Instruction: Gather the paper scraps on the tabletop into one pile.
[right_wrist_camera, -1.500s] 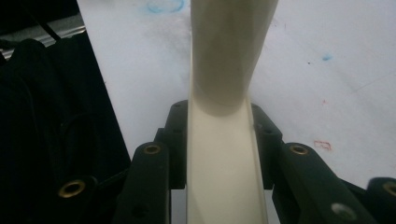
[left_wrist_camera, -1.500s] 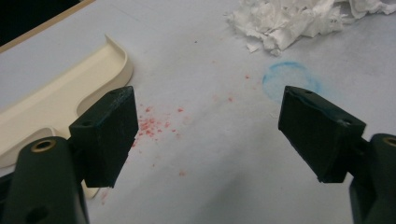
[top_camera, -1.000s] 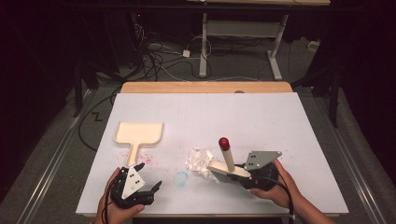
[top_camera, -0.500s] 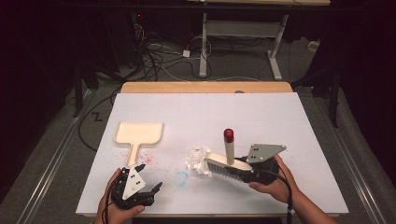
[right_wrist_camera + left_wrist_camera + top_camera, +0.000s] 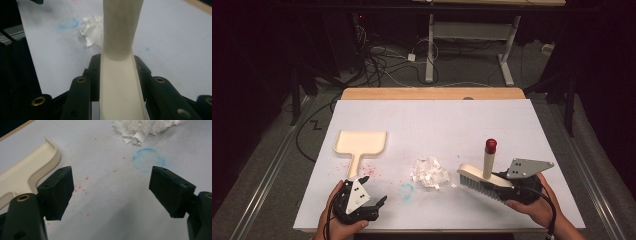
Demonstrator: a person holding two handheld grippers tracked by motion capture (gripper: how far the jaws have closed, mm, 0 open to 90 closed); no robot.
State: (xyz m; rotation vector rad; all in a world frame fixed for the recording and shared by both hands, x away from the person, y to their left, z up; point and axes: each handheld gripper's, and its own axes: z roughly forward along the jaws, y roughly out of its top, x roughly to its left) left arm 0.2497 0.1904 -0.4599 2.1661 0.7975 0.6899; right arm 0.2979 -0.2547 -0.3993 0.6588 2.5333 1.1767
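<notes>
Right tool [image 5: 507,187] is pinched on the cream brush [image 5: 479,180], jaws tight on either side of its body in the right gripper view, the red-capped handle [image 5: 490,146] standing up; the bristle head lies along the surface, running left and slightly far from the tool; the heap of white paper scraps [image 5: 430,172] sits just left of the bristle end, near the middle of the white surface [image 5: 437,120]; farther left lies the cream dustpan [image 5: 360,144], handle pointing near toward the left tool [image 5: 369,205]; that one hangs spread wide, nothing between its jaws, with the dustpan handle just far of it; my read: scraps lie between brush and pan, so a leftward sweep looks likely, left hand nearer the pan.
</notes>
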